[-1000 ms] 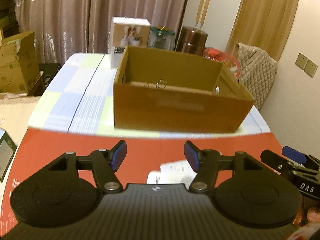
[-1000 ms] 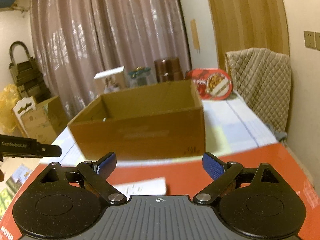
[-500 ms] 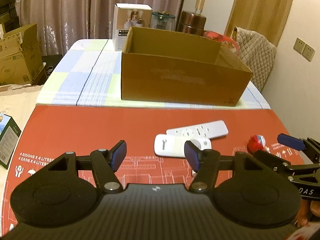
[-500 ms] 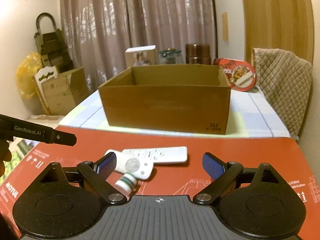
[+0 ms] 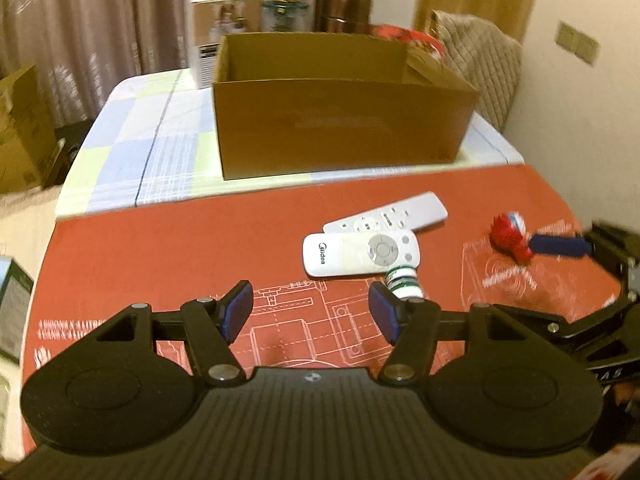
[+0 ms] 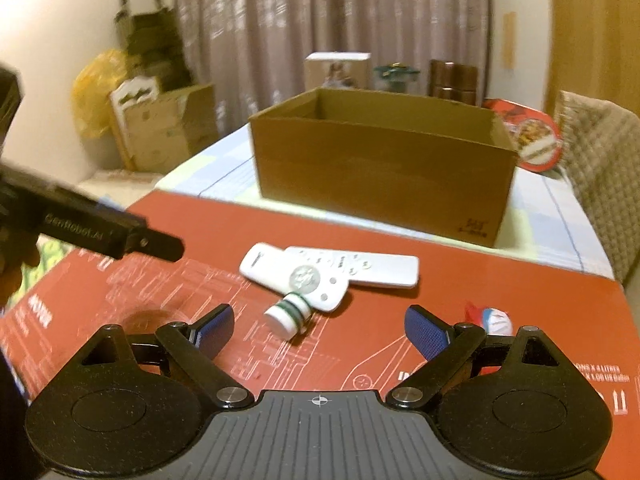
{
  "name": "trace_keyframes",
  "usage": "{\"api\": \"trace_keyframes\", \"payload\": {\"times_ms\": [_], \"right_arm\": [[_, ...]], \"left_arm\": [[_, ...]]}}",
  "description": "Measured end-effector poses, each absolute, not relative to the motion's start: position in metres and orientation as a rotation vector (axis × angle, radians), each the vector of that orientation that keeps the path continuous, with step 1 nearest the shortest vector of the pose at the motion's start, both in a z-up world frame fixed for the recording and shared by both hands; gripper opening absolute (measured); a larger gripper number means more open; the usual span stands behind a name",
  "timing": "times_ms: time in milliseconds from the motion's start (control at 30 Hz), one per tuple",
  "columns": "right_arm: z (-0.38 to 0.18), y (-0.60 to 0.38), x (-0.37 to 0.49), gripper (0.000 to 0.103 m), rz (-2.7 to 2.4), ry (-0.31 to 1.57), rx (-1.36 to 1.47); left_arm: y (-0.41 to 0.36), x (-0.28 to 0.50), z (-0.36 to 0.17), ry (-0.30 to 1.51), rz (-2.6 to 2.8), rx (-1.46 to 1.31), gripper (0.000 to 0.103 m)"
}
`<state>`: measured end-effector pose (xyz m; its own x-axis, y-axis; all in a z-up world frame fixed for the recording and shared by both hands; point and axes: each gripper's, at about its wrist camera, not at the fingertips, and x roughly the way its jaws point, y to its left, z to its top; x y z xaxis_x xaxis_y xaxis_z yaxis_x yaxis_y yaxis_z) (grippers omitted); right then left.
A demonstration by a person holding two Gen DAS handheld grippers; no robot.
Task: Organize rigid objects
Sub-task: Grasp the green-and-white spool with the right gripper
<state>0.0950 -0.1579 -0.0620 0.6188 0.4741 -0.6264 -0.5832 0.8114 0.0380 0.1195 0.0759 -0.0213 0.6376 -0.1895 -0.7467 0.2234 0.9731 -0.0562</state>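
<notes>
Our right gripper (image 6: 318,330) gapes empty; the small bottle (image 6: 289,315) lies just ahead between its fingers, axis slanting away rightward; left gripper (image 5: 310,312) spread too

My left tongs (image 5: 311,314) gape empty above the red mat (image 5: 160,264). Ahead lie two white remotes (image 5: 360,254), touching, a small white bottle (image 5: 404,282) by my right finger, and a cardboard box (image 5: 340,128) beyond.
</notes>
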Motion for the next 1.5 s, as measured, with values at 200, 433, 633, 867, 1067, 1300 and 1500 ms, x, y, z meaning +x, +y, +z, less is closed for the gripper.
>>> {"api": "trace_keyframes", "payload": {"times_ms": [200, 433, 633, 867, 1067, 1300, 1500], "right_arm": [[-0.069, -0.142, 0.109, 0.089, 0.775, 0.701, -0.36], [-0.079, -0.127, 0.131, 0.075, 0.975, 0.722, -0.568], [-0.094, -0.113, 0.149, 0.065, 1.06, 0.728, -0.714], [-0.107, -0.099, 0.163, 0.057, 1.113, 0.753, -0.781], [-0.115, -0.088, 0.173, 0.051, 1.126, 0.787, -0.794], [-0.118, -0.086, 0.172, 0.035, 1.125, 0.805, -0.797], [-0.113, -0.089, 0.166, 0.029, 1.084, 0.822, -0.76]], "left_arm": [[0.072, 0.135, -0.026, 0.856, -0.385, 0.236, 0.06], [0.054, 0.151, -0.039, 0.855, -0.63, 0.518, 0.06], [0.042, 0.162, -0.052, 0.856, -0.806, 0.68, 0.061], [0.037, 0.173, -0.066, 0.867, -0.868, 0.776, 0.061], [0.039, 0.178, -0.071, 0.856, -0.874, 0.754, 0.064], [0.037, 0.182, -0.071, 0.84, -0.883, 0.758, 0.064], [0.032, 0.187, -0.069, 0.824, -0.894, 0.748, 0.065]]}}
